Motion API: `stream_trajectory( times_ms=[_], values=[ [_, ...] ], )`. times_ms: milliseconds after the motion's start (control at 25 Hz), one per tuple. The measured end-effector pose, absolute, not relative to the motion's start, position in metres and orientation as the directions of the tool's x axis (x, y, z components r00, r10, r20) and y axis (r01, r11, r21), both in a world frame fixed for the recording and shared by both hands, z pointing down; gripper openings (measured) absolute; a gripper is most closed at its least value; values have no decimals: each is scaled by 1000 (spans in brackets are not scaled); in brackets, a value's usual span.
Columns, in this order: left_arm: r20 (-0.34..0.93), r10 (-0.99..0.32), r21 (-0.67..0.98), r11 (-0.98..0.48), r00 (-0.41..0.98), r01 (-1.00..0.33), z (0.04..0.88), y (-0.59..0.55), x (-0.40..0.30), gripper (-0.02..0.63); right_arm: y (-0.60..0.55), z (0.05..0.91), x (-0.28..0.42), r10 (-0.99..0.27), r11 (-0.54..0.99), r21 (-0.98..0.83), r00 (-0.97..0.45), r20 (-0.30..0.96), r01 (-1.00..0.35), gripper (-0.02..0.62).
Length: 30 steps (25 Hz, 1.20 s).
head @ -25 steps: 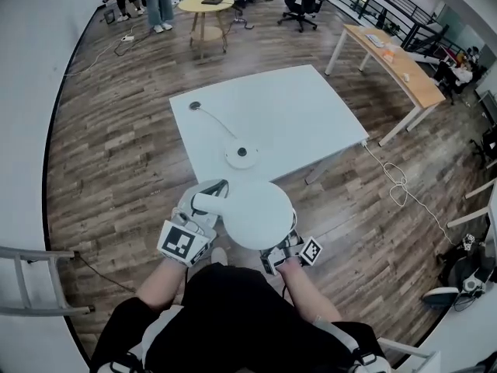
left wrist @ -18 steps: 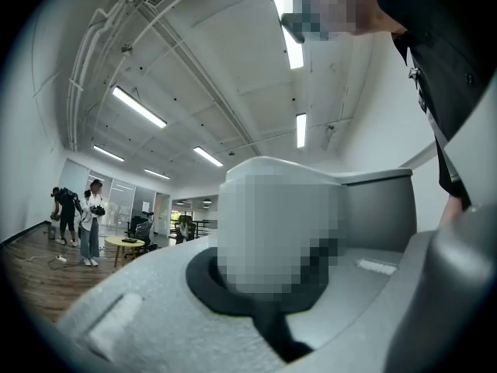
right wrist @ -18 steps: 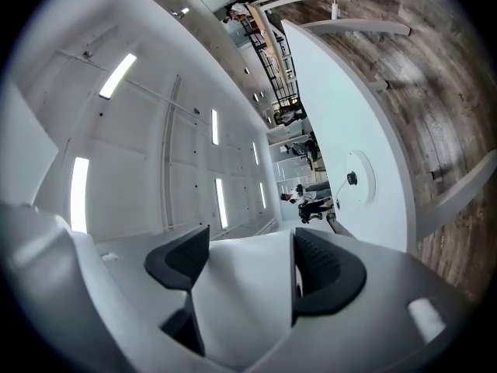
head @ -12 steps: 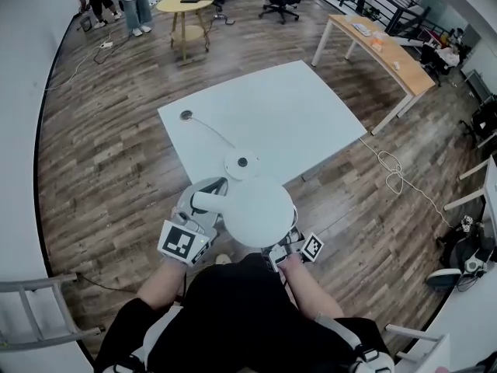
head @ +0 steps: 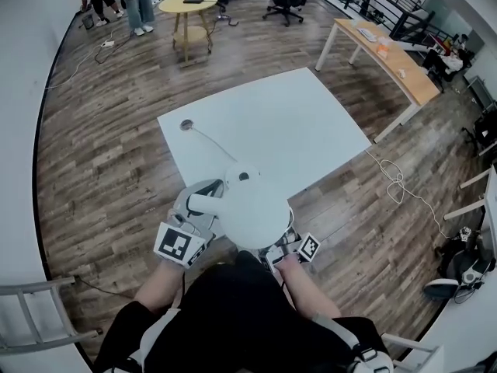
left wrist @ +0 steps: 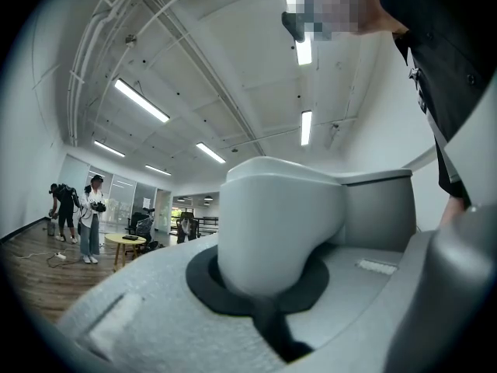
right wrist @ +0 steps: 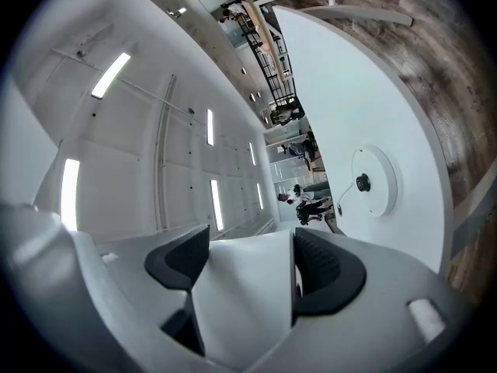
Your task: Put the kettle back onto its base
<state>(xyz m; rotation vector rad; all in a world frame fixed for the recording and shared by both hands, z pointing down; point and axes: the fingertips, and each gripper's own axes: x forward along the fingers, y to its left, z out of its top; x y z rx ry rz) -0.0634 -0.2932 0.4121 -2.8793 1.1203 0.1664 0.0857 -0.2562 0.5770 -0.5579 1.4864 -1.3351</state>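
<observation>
transport step, as judged: left gripper [head: 203, 207] and right gripper [right wrist: 245, 274] both clamped on the kettle [head: 252, 208] beside the base [right wrist: 373, 182]; next, centre over the base and lower.

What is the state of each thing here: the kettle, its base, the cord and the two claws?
kettle: in the air, held by both claws, not yet on its base.
base: on the table, nothing on it.
cord: lies on the table, joined to the base.
left claw: shut on the kettle.
right claw: shut on the kettle.
</observation>
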Motion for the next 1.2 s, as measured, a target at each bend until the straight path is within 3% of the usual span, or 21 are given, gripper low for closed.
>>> stream_trajectory(
  times_ms=[680,960,1200],
  values=[
    [-158,-740,-35,-657,654,-753,403,-378,-57,-2,-363,571,98,-803,287,-919,-455,-384,270,337],
    [-131,-771,-24,-626,623,-780,421,-404,-53,-2,-391,588,102,-803,216,-951,-515,-301,219,336],
    [-84,-794,-82,-596,601,-799,442,-422,-55,-2,-411,601,120,-793,196,-977,-572,-208,83,334]
  ],
)
